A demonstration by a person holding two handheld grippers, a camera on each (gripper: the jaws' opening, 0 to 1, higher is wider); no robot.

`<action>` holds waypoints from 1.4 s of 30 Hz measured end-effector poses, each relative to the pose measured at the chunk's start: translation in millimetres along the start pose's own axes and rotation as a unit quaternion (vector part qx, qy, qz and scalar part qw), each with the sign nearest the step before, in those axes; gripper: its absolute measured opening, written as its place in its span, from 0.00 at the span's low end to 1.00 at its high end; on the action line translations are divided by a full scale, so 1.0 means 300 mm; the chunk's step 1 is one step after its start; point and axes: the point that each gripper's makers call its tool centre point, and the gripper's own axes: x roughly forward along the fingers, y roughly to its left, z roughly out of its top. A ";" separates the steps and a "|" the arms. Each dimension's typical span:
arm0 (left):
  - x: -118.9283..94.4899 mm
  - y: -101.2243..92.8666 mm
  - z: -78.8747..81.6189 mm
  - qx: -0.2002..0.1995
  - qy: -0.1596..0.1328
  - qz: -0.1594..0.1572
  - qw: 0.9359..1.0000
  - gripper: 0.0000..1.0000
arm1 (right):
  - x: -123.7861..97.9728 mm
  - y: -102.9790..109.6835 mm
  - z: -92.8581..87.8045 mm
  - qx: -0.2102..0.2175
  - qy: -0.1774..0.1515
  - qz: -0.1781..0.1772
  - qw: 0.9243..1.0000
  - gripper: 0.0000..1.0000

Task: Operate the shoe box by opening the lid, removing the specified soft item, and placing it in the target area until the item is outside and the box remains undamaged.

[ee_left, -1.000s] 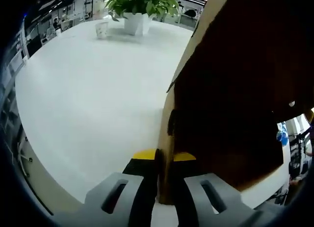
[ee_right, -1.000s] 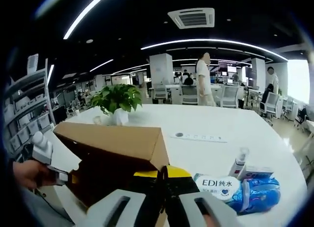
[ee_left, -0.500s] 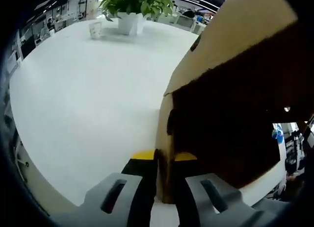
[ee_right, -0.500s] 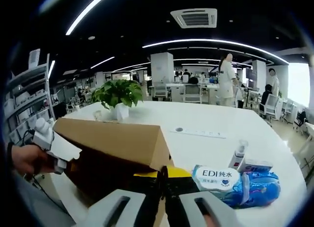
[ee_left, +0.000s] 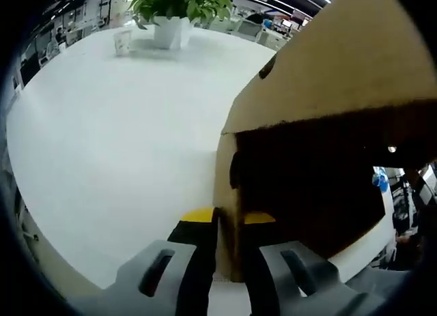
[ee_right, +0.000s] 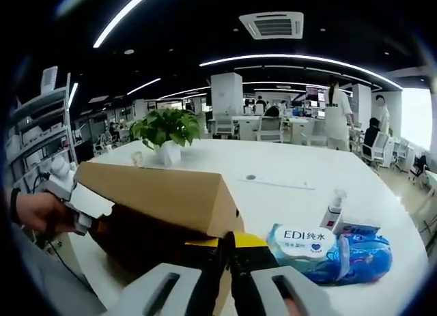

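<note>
The brown cardboard shoe box lid [ee_left: 328, 91] fills the right half of the left gripper view, its pale outer face above and its dark inside [ee_left: 307, 193] below. My left gripper [ee_left: 227, 265] is shut on the lid's thin edge. In the right gripper view the same lid [ee_right: 164, 193] stretches to the left, and my right gripper [ee_right: 229, 268] is shut on its near corner. At its far end a hand holds the left gripper [ee_right: 61, 190]. A blue soft pack labelled EDI [ee_right: 328, 254] lies on the table to the right of the lid.
The white table [ee_left: 116, 132] spreads wide to the left. A potted plant [ee_right: 164, 135] and a small cup [ee_left: 123, 41] stand at its far side. A spray bottle [ee_right: 332, 210] and a power strip [ee_right: 273, 181] lie beyond the blue pack. People walk in the office behind.
The lid has tilted, so more of its pale outer face shows in the left gripper view. Both grippers keep their hold. A person in the background has walked to the right.
</note>
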 end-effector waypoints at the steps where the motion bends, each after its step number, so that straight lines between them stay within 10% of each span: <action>1: -0.001 0.000 -0.002 0.000 0.000 -0.001 1.000 0.10 | -0.002 0.002 -0.002 0.002 0.000 0.001 1.000 0.00; 42: -0.187 0.009 0.025 0.076 -0.044 -0.048 0.995 0.11 | -0.055 0.016 -0.182 0.037 0.063 0.008 0.997 0.00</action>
